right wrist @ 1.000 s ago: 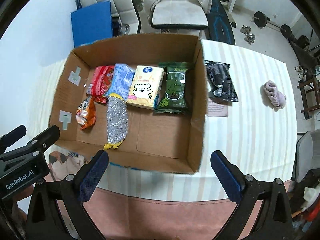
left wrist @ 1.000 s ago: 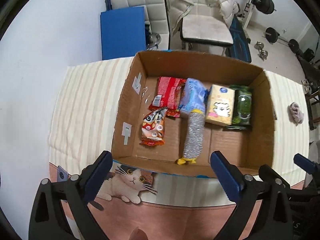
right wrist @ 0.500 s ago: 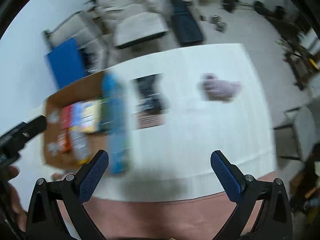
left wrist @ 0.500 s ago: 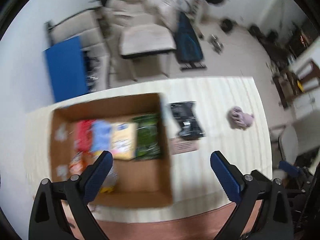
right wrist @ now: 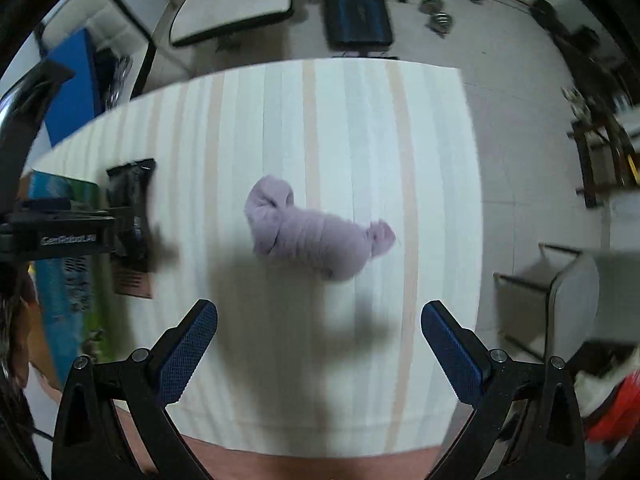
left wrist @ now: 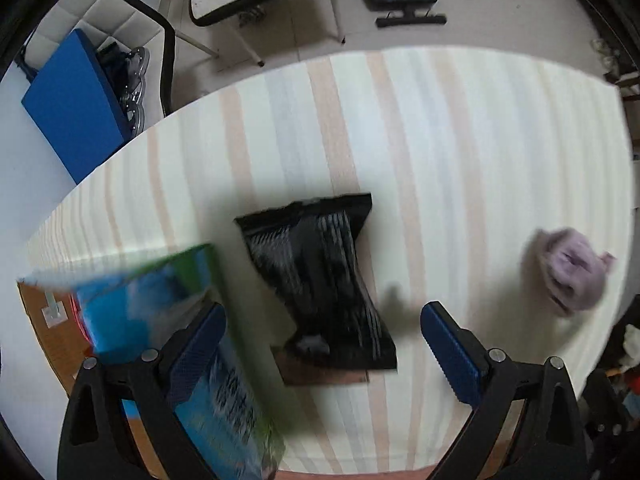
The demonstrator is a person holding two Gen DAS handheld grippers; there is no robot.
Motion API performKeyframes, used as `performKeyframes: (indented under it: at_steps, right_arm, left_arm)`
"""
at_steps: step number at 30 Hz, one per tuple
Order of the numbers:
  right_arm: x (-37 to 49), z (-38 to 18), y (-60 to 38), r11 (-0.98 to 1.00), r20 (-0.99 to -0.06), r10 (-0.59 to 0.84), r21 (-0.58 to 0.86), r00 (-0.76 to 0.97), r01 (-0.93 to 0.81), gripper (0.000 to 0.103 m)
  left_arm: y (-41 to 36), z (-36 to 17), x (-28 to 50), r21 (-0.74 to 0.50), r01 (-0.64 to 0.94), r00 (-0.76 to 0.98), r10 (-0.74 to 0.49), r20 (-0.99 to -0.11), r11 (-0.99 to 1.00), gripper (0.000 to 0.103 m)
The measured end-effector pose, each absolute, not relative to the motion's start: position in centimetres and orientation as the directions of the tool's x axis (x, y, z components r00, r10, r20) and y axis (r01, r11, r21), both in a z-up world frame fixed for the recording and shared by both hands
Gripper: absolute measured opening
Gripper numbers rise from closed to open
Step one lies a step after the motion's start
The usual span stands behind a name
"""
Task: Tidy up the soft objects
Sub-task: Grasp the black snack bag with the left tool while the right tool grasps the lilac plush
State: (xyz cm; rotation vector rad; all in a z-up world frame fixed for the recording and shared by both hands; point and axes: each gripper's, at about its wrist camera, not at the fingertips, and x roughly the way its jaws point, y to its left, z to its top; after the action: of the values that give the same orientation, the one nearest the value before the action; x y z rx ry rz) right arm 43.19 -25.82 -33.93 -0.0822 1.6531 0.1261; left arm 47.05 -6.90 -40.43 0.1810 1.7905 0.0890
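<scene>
A black snack packet (left wrist: 320, 280) lies on the striped table (left wrist: 440, 140), just ahead of my open, empty left gripper (left wrist: 322, 336). It also shows in the right wrist view (right wrist: 130, 192), partly behind the left gripper's body. A crumpled lilac cloth (right wrist: 312, 236) lies mid-table ahead of my open, empty right gripper (right wrist: 320, 340); it shows in the left wrist view (left wrist: 572, 272) at the right. The cardboard box's blue-green printed outer wall (left wrist: 168, 340) stands blurred at the left.
A brown card (left wrist: 320, 376) lies under the packet's near end. Beyond the table's far edge are a chair (right wrist: 232, 4), a blue board (left wrist: 76, 116), a black bench (right wrist: 356, 8) and weights on the floor. A small table (right wrist: 560, 300) stands right.
Both grippers have swung right, away from above the box. The packet now lies ahead of the left gripper and the cloth ahead of the right. Both stay open and are nearer the table.
</scene>
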Motion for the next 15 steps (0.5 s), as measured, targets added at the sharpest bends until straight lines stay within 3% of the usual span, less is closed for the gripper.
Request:
performKeyframes:
  at_steps: [2, 10, 12, 13, 15]
  right_arm:
    - [44.5, -35.4, -25.5, 0.983, -0.994, -0.003, 0.017, -0.111, -0.182, 0.103]
    - [46.5, -40.8, -23.5, 0.920, -0.979, -0.073, 0.009, -0.193, -0.393, 0.101]
    - [46.6, -41.7, -23.3, 0.913, -0.976, -0.088, 0.000, -0.197, -0.409, 0.090]
    - [46.7, -42.2, -23.3, 0.914, -0.974, -0.090, 0.001, -0.206, -0.405, 0.076]
    - [46.8, -42.8, -23.5, 0.925, -0.972, -0.108, -0.021, -0.209, -0.380, 0.067]
  left_arm:
    - [-7.7, -41.4, 47.5, 0.198, 0.107, -0.212, 0.217, -0.953, 0.974, 0.100]
    - [-7.6, -44.6, 48.1, 0.179, 0.076, -0.269, 0.193, -0.944, 0.981, 0.100]
    - [-7.3, -44.7, 48.0, 0.144, 0.057, -0.270, 0.154, -0.950, 0.988, 0.089]
    - [-7.1, -44.5, 48.1, 0.125, 0.052, -0.263, 0.135, -0.955, 0.991, 0.085]
    - [-7.0, -43.8, 47.8, 0.106, 0.043, -0.240, 0.113, -0.964, 0.993, 0.056]
